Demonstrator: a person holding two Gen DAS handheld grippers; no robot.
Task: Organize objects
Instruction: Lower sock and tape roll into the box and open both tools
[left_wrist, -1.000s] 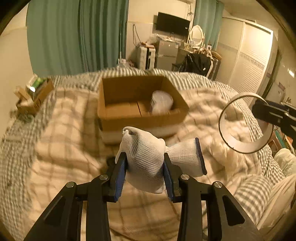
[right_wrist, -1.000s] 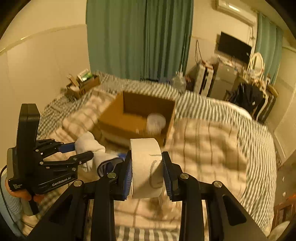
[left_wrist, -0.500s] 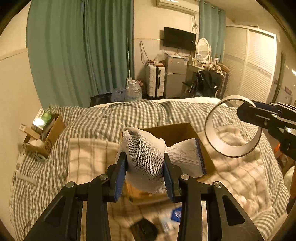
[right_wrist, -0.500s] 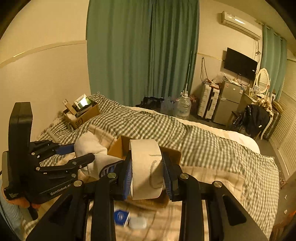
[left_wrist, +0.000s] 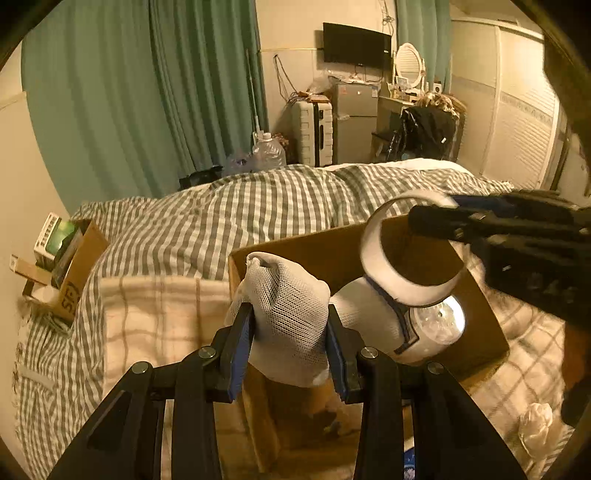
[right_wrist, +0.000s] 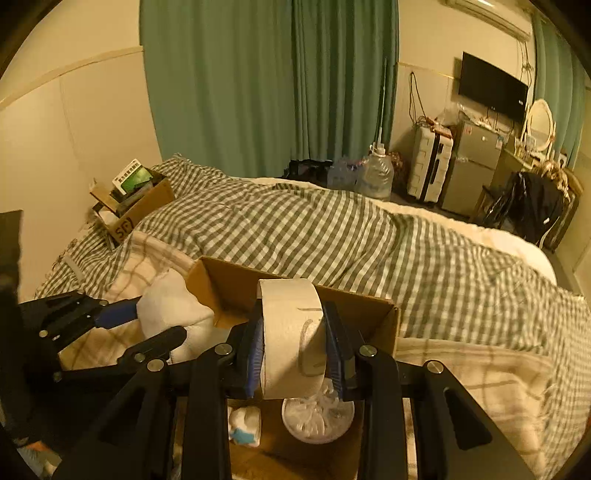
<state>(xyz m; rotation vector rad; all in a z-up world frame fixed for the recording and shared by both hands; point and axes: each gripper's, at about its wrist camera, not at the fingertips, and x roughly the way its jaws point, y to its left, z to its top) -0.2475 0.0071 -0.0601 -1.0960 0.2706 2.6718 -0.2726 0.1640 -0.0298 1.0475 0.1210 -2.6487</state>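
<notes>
My left gripper is shut on a white knit glove and holds it over the near left part of an open cardboard box. My right gripper is shut on a roll of white tape and holds it above the same box. The tape ring also shows in the left wrist view, over the box on the right. A clear round plastic container and a small white and blue item lie inside the box.
The box rests on a bed with a green checked cover and a cream plaid blanket. A small cardboard box of items sits at the bed's far left by the wall. Crumpled white material lies at the lower right.
Both grippers have moved forward and down over the box with their loads still held. The box interior and the clear container now show beneath them.
</notes>
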